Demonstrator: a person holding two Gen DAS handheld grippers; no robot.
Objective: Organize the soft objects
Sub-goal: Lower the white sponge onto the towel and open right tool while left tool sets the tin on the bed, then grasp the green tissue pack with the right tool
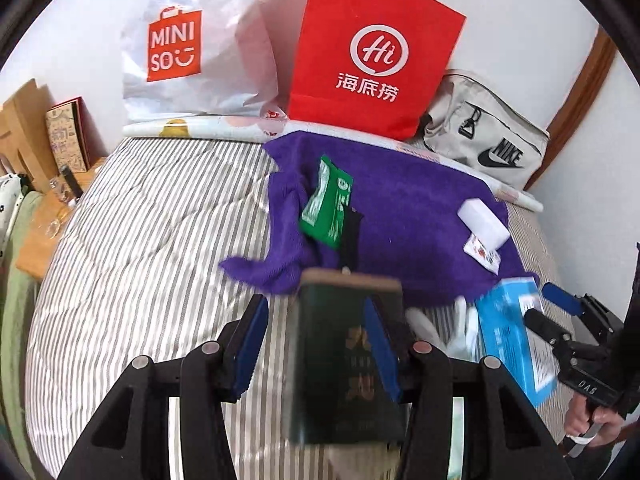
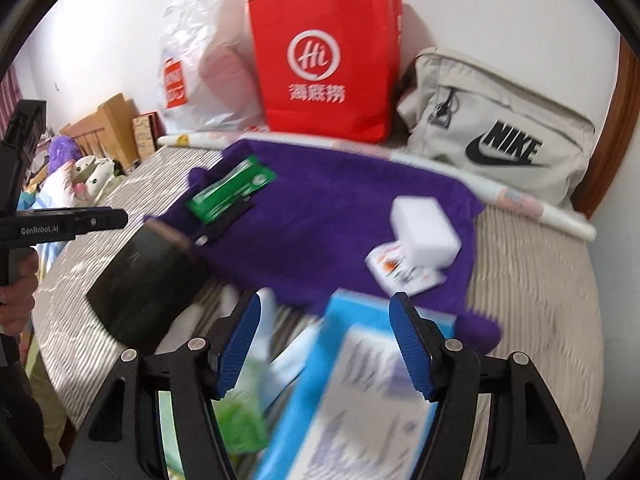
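A purple towel [image 1: 400, 216] lies on the striped bed, also in the right wrist view [image 2: 328, 220]. On it are a green packet [image 1: 326, 204] [image 2: 230, 192], a white sponge block [image 1: 484, 222] [image 2: 426, 226] and a small white card pack [image 1: 482, 254] [image 2: 404, 272]. My left gripper [image 1: 316, 344] is shut on a dark green sponge pack [image 1: 344, 360], seen from the right wrist view [image 2: 148, 288]. My right gripper [image 2: 324, 344] is open around a blurred blue and white box [image 2: 360, 380] [image 1: 516, 344]; I cannot tell if the fingers touch it.
A red paper bag [image 1: 372, 52] [image 2: 324, 64], a white Miniso bag [image 1: 192, 48] and a grey Nike pouch [image 2: 496, 128] [image 1: 484, 136] stand against the wall behind the towel. A paper roll [image 2: 540, 208] lies along the back. Plush toys [image 2: 88, 176] sit at the left.
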